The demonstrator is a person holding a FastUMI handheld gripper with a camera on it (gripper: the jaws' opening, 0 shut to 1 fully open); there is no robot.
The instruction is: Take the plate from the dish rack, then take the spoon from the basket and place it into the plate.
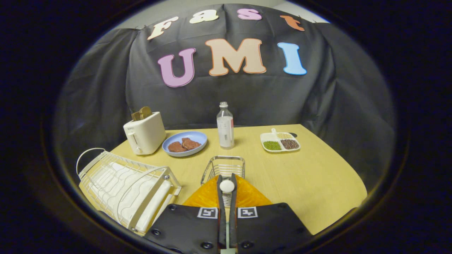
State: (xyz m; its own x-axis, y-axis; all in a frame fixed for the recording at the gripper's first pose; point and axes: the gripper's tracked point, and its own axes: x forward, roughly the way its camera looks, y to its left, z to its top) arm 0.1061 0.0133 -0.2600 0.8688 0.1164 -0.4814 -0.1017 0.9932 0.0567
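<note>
Tongs (227, 186) pinch the spoon (227, 186), hiding most of the plate (208, 195).

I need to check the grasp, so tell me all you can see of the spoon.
The spoon looks white and smooth, perhaps ceramic or plastic. A rounded end shows between the fingertips of the gripper, whose fingers are closed on it from both sides. It sits above the orange plate, just short of the wire basket. Which end this is cannot be told.

Toaster (145, 133), bottle (225, 125), blue dish (185, 143) — divided tray (280, 141) beyond.
</note>
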